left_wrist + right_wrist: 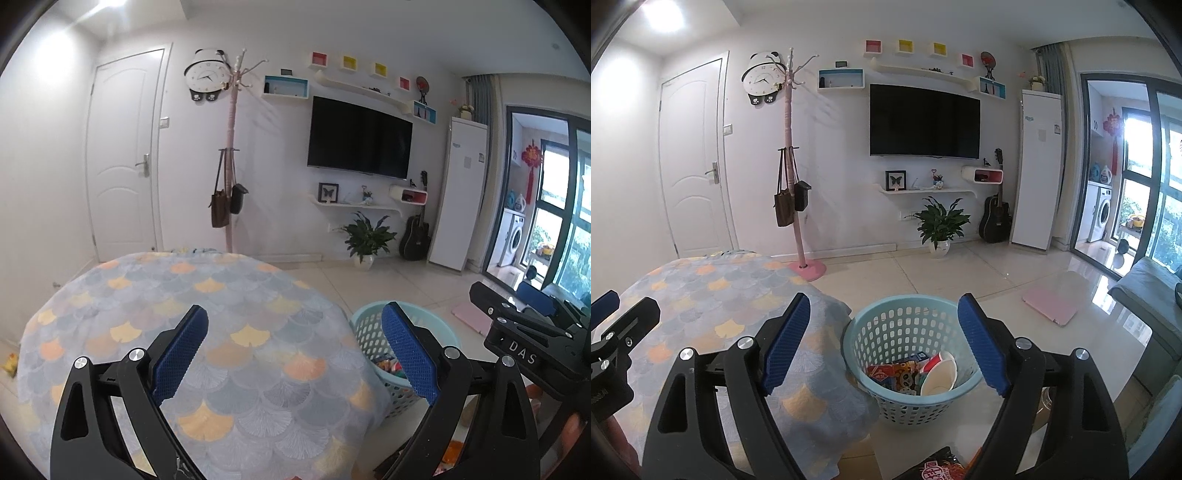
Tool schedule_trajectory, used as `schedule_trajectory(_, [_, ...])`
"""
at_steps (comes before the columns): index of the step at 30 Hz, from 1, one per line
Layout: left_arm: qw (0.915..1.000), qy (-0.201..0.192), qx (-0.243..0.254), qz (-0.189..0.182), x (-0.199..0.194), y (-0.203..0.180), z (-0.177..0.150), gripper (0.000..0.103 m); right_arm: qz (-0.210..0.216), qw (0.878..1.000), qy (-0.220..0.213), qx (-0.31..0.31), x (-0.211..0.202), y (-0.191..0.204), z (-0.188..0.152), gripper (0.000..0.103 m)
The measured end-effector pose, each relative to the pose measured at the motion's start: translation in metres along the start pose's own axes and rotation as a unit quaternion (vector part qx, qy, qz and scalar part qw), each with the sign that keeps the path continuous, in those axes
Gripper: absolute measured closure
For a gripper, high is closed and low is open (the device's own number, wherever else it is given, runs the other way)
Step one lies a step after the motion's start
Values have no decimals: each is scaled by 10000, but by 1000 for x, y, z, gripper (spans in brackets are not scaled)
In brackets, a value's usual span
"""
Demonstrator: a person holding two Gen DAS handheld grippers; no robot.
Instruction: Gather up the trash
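Note:
A light blue perforated basket [908,310] stands on the tiled floor beside a table. Inside it lie a red and white paper cup [938,373] and colourful snack wrappers [897,373]. My right gripper [884,332] hovers above and in front of the basket, open, with nothing between its blue pads. My left gripper [295,343] is open over the table, empty; the basket [369,325] shows behind its right finger. A dark red snack bag [938,469] lies at the bottom edge of the right wrist view.
The table wears a cloth [207,302] with a grey and orange scale pattern. A pink coat stand [798,206], a potted plant [940,221], a guitar [995,218] and a white cabinet [1036,166] line the far wall. A pink mat [1051,304] and a grey sofa [1148,306] are right.

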State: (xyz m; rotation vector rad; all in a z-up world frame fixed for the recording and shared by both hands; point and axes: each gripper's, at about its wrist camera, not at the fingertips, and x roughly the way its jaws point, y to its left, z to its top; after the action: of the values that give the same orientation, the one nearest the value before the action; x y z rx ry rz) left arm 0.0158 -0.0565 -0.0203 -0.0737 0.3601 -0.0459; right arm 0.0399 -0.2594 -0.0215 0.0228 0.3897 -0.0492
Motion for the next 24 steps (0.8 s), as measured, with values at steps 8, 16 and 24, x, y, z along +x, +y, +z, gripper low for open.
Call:
schedule_trajectory(8, [10000, 12, 2, 25, 0, 0, 0, 11, 29, 10000, -5, -27, 0, 1, 2, 25])
schedule_trajectory(16, [10000, 15, -26, 25, 1, 1, 2, 11, 48, 10000, 0, -29, 0, 3, 2, 25])
schedule_trajectory(24, [10000, 7, -17, 44, 1, 0, 2, 11, 104, 9999, -12, -29, 0, 7, 6, 25])
